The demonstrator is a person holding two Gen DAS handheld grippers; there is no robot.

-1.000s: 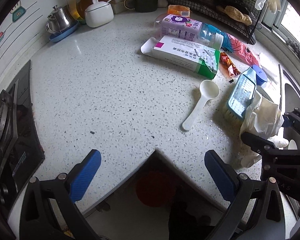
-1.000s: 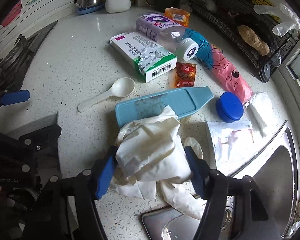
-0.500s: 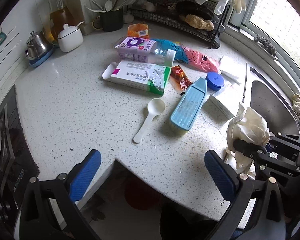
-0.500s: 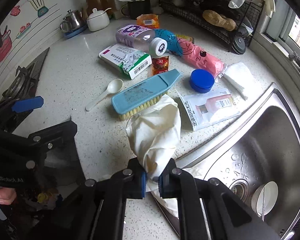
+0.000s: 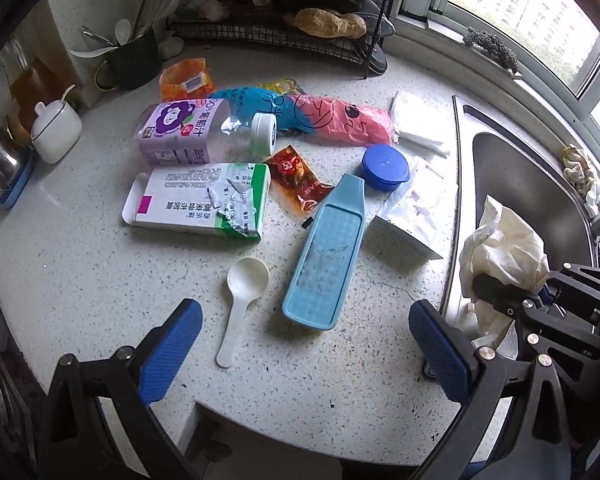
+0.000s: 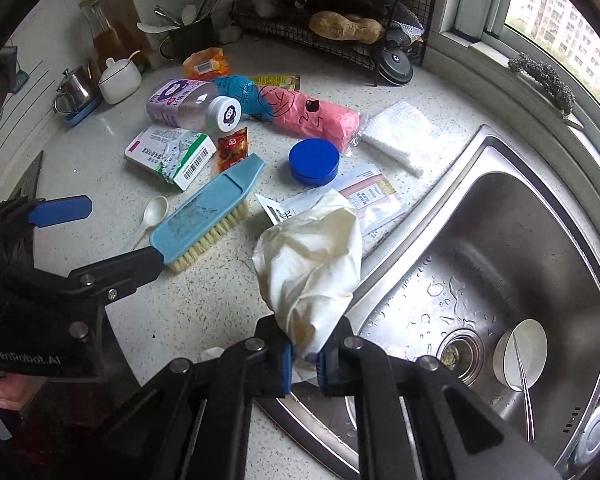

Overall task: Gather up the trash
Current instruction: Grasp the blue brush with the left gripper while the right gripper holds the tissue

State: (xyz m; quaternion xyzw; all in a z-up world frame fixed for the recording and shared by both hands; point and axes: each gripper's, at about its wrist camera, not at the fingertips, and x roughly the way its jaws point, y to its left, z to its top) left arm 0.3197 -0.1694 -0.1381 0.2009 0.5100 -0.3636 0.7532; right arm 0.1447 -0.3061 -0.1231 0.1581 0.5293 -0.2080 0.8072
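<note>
Speckled white stone countertop (image 5: 80,280) was littered with packaging beside the steel sink (image 6: 512,256). Above the sink's edge, the right gripper (image 6: 303,360) pinched a crumpled cream paper wad (image 6: 312,264), while the left gripper (image 5: 306,356) hung wide apart, empty, over a white plastic spoon (image 5: 242,296).

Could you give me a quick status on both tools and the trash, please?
Right tool shut on crumpled cream glove, held at the sink edge. Left tool open, empty. Juice bottle, torn box, sauce packet not yet collected.
</note>
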